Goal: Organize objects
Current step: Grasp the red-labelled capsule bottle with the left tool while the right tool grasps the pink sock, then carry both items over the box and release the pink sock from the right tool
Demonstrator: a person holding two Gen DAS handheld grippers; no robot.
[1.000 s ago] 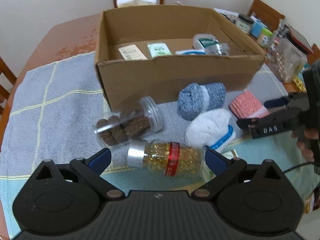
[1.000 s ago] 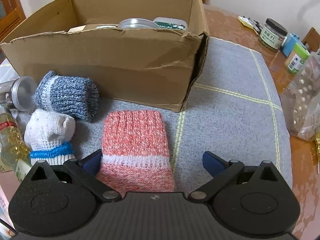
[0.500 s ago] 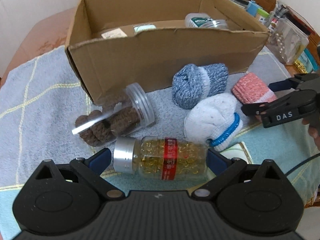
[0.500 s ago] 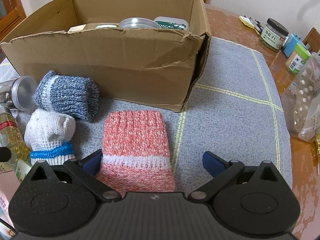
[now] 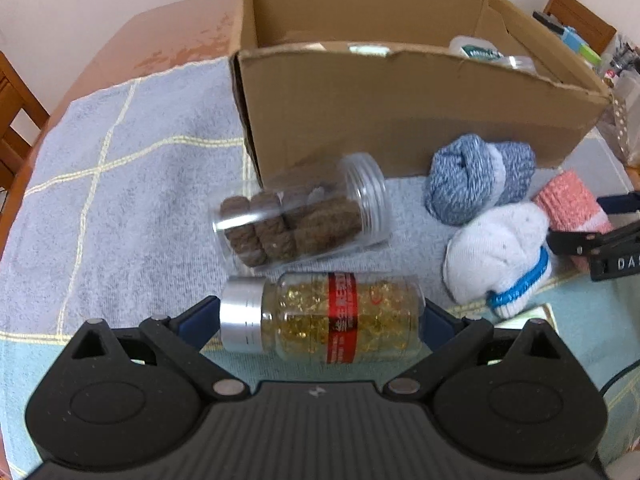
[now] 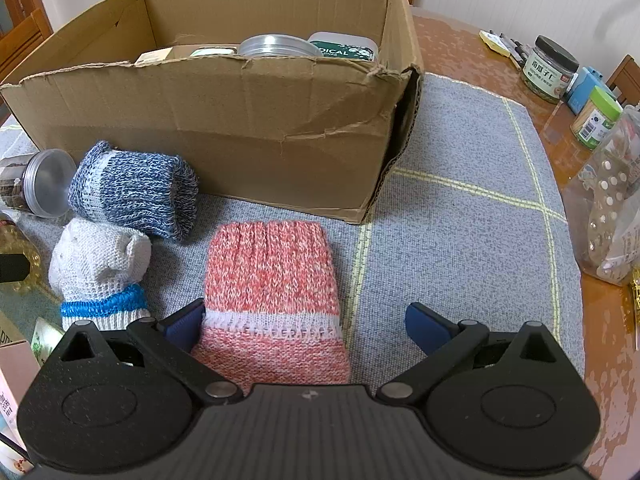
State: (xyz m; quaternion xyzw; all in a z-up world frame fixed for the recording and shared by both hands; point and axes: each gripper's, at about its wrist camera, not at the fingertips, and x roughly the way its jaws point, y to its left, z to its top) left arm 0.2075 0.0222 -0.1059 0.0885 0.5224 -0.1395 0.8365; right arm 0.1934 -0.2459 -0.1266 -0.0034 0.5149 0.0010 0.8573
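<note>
A cardboard box stands open on the towel, with small items inside; it also shows in the right wrist view. My left gripper is open, its fingers on either side of a lying bottle of golden capsules with a silver cap. Behind it lies a clear jar of brown pieces. My right gripper is open over a pink rolled sock, its left finger beside the sock. A blue sock and a white sock lie to the left.
A grey-blue checked towel covers the wooden table. Jars, a green-lidded bottle and a plastic bag stand at the right table edge. Wooden chairs surround the table. Small packets lie at the near left.
My left gripper has moved forward and left, so the capsule bottle now lies between its open fingers. The right gripper has barely moved over the pink sock.
</note>
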